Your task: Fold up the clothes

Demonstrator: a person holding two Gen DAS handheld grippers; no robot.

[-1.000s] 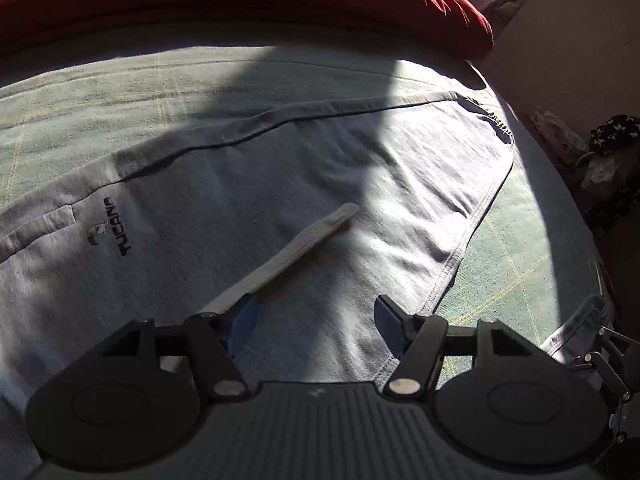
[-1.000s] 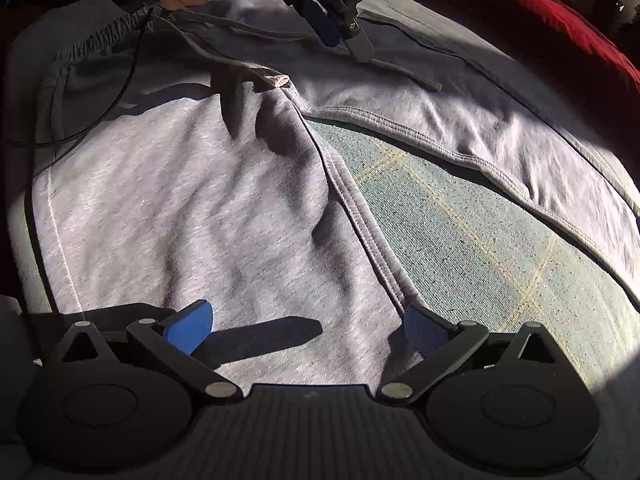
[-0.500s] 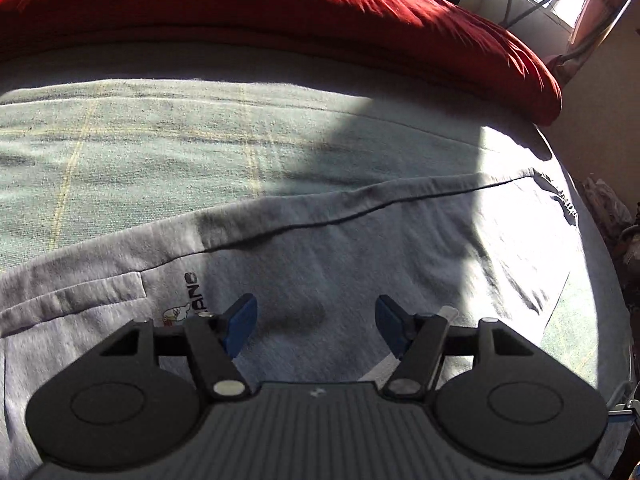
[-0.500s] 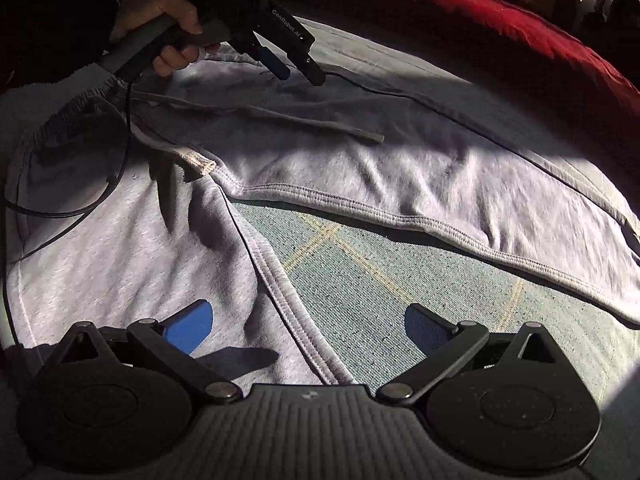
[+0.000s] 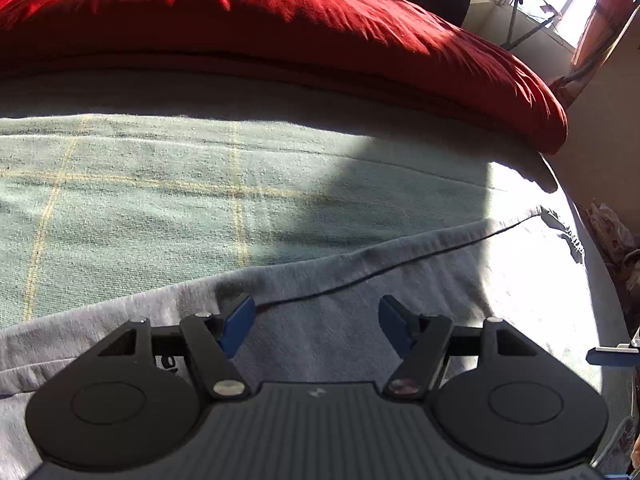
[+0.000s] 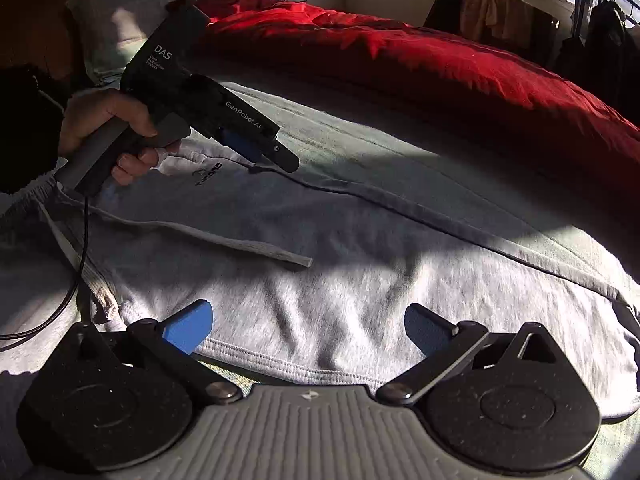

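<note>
Both grippers have slid up the grey sweatpants (image 6: pixel 360 280) spread across the green blanket (image 5: pixel 160 200) toward the red duvet (image 5: pixel 280 40); left gripper (image 5: pixel 316 324) opening over its side seam, right gripper (image 6: pixel 308 326) wide, both empty

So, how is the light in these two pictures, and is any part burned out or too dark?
Left wrist view: hard sunlight burns out the light grey cotton sweatpants at right, and a broad shadow crosses the pale green checked blanket. Right wrist view: sunlit pants leg, dark shade at left around the hand; the red quilted duvet glows. Both bend at the edges.
</note>
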